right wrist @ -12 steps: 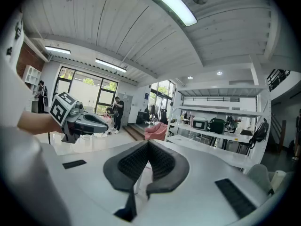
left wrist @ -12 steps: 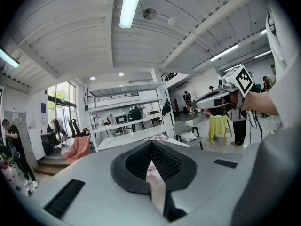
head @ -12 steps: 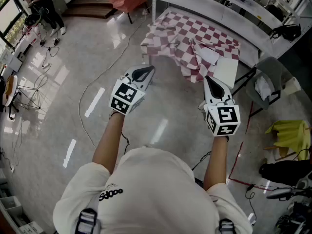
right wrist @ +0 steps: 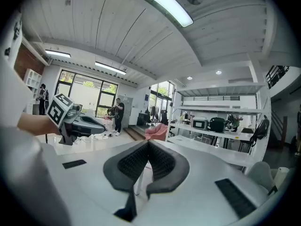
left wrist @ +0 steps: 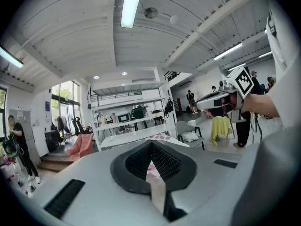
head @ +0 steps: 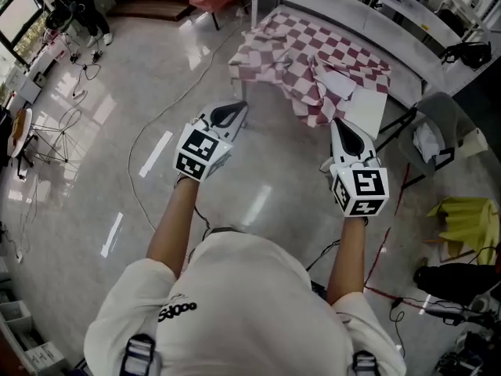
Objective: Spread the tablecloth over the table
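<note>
A red-and-white checked tablecloth [head: 313,57] lies crumpled and partly folded on a white table [head: 376,108] ahead of me, one edge hanging off the near side. My left gripper [head: 235,110] is held out over the floor short of the table's left corner, jaws shut and empty. My right gripper [head: 341,128] is level beside it, just short of the cloth's hanging edge, also shut with nothing in it. In the left gripper view the cloth [left wrist: 162,136] shows far off beyond the closed jaws. The right gripper view shows only shelving past its closed jaws.
A white shelf rack [head: 368,10] stands right behind the table. A grey chair [head: 430,135] sits at the right, yellow cloth [head: 466,218] on the floor beyond it. Cables trail over the glossy floor [head: 102,116]. A person [head: 74,2] stands far left.
Both grippers stay shut and held out as before. The table and cloth sit slightly higher and further right in the head view; nothing was touched.
</note>
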A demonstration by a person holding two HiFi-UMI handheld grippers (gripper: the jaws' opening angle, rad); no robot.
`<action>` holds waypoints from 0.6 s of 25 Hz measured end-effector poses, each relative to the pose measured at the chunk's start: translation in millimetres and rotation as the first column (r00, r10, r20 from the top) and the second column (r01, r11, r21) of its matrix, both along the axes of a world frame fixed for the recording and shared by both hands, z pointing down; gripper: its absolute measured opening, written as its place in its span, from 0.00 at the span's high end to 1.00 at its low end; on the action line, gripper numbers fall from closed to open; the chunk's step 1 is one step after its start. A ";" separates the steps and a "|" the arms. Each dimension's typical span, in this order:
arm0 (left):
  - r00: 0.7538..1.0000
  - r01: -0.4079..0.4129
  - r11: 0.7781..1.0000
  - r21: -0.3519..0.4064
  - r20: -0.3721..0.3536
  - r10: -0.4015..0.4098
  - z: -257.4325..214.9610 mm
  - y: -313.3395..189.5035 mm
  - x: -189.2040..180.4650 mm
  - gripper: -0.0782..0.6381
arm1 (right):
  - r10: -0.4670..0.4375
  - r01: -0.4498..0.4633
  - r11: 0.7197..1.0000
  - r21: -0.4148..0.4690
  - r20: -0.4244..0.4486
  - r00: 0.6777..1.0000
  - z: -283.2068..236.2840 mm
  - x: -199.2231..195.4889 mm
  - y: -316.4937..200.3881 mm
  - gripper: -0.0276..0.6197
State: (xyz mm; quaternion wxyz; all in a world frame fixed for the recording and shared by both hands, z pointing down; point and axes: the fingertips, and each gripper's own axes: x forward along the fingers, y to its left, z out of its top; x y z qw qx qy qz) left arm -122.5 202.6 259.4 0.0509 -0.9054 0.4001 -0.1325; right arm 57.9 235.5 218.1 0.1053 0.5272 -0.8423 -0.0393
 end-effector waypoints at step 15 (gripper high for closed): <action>0.999 0.047 0.999 -0.026 0.000 -0.047 24.8 -34.5 12.2 0.85 | -0.012 0.012 1.000 -0.028 -0.003 1.000 24.3 26.1 -39.1 0.92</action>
